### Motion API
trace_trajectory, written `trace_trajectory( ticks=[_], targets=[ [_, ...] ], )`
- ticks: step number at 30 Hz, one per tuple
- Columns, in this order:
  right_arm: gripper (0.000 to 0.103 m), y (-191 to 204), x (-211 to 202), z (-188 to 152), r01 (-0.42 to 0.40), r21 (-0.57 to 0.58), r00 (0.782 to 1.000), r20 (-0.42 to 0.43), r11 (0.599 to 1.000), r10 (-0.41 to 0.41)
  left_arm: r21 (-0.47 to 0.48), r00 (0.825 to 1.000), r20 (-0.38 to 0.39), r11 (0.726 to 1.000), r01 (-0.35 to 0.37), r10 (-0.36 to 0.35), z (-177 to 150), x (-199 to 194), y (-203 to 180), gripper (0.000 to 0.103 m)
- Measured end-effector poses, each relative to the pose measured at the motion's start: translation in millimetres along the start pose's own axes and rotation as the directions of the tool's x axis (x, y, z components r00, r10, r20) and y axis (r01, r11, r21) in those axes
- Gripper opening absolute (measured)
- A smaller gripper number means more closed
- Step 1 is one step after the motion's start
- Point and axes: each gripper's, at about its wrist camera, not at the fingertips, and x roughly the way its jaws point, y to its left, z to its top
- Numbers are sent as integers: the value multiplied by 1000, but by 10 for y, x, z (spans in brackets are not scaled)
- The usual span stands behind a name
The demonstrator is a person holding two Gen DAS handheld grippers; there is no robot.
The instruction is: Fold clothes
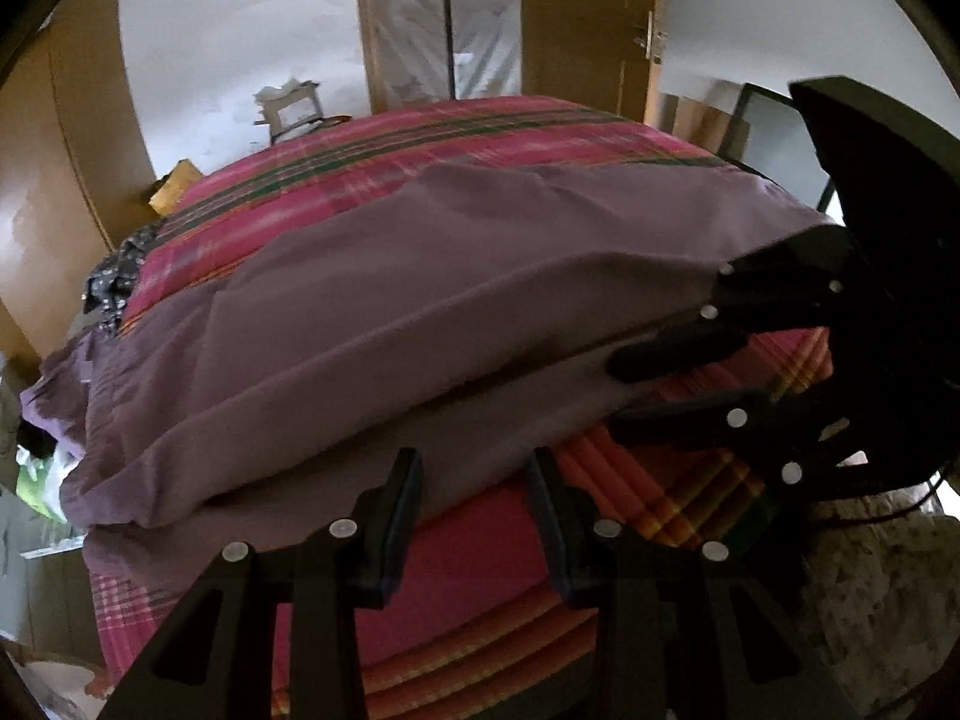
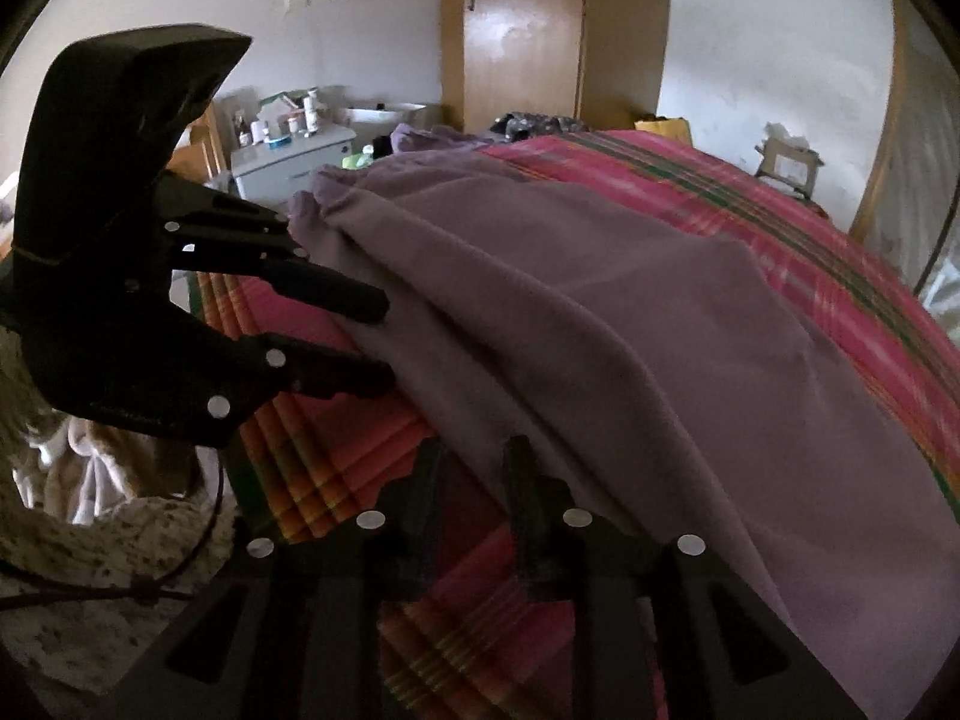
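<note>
A purple cloth (image 1: pixel 420 300) lies on a pink plaid bedspread (image 1: pixel 480 132), folded over so that an upper layer rests on a lower one. In the left wrist view my left gripper (image 1: pixel 474 498) is open at the cloth's near edge, with the lower layer's hem across the gap and no pad pressing on it. My right gripper (image 1: pixel 618 390) comes in from the right, its fingers apart at the cloth's corner. In the right wrist view the right gripper (image 2: pixel 474 480) is open over bare bedspread (image 2: pixel 780 228). The cloth (image 2: pixel 600 330) runs past its right finger. The left gripper (image 2: pixel 387 339) stands at the cloth's far corner.
A dark patterned garment (image 1: pixel 114 276) lies at the bed's far left corner. Beyond the bed are a white cabinet (image 2: pixel 288 150) with bottles, a wooden wardrobe (image 2: pixel 522 30) and a door (image 1: pixel 576 18). A person's speckled clothing (image 1: pixel 870 588) is close at the bed's near side.
</note>
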Motion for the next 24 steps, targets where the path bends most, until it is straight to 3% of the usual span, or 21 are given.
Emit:
trace_trajectory(
  ticks=[9, 13, 19, 21, 24],
  targets=[
    [30, -20, 58, 46, 3, -6, 1000, 4, 1000, -3, 61, 1000, -21, 998, 25, -23, 17, 31, 4, 37],
    [10, -54, 73, 68, 31, 5, 1000, 6, 1000, -31, 70, 999, -30, 997, 29, -27, 57, 61, 19, 38],
    [6, -47, 55, 77, 25, 8, 1000, 13, 1000, -25, 54, 999, -36, 998, 31, -29, 88, 83, 44, 37],
    [5, -49, 19, 73, 19, 13, 1000, 23, 1000, -20, 59, 999, -36, 998, 33, -31, 85, 79, 36, 31],
    [4, -41, -12, 65, 0, 24, 1000, 25, 1000, -1, 65, 999, -31, 997, 41, -39, 65, 49, 39, 13]
  ],
)
